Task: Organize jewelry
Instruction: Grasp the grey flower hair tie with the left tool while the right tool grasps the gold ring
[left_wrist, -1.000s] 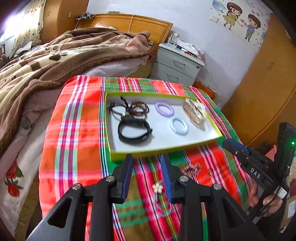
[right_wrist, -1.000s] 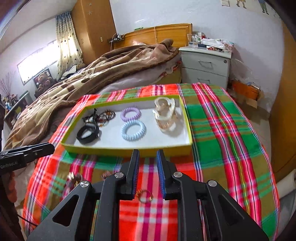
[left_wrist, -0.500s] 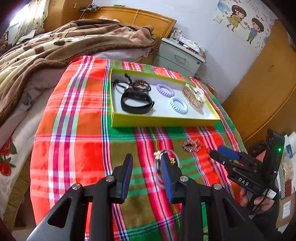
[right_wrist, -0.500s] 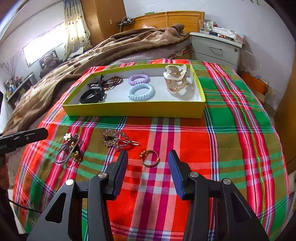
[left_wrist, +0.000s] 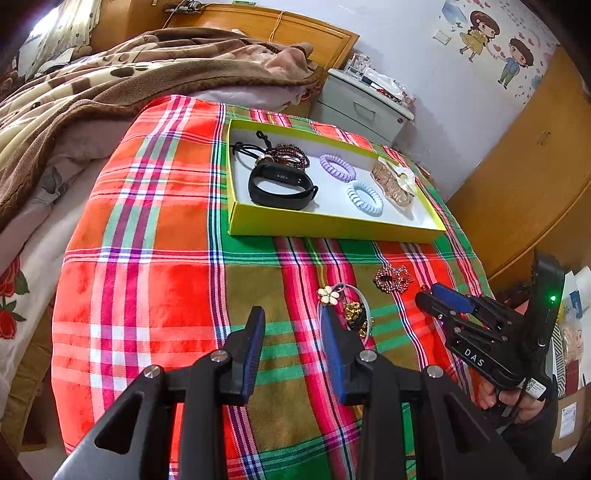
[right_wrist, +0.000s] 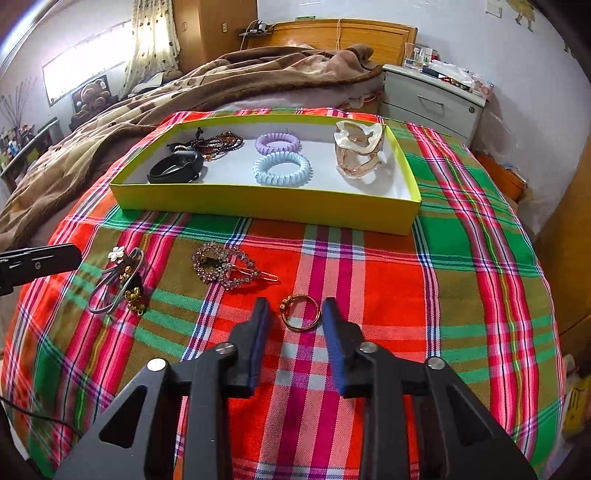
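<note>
While the right gripper (right_wrist: 295, 314) hangs low over the plaid cloth (right_wrist: 461, 295) with its jaws apart and nothing held, the gold ring (right_wrist: 300, 313) lies flat between the fingertips, touching neither as far as the right wrist view shows. That is the relation the next move seems to turn on: the ring sits straight ahead, on the near side of the yellow-green tray (right_wrist: 266, 203), so closing should take it. The left gripper (left_wrist: 293, 325), also spread and empty, is nearer the flower hair tie (left_wrist: 343, 306), which lies just beyond its right fingertip.

On the cloth, all on the near side of the tray: one ring, one beaded hair clip (right_wrist: 225, 267) with its long axis running left to right, and one flower hair tie.

In the tray: one black band (right_wrist: 177, 168) at the left end, one beaded bracelet (right_wrist: 221, 142) behind it, two coil hair ties, lilac (right_wrist: 277, 143) and pale blue (right_wrist: 282, 168), mid-tray, and one claw clip (right_wrist: 358, 149) at the right end.
</note>
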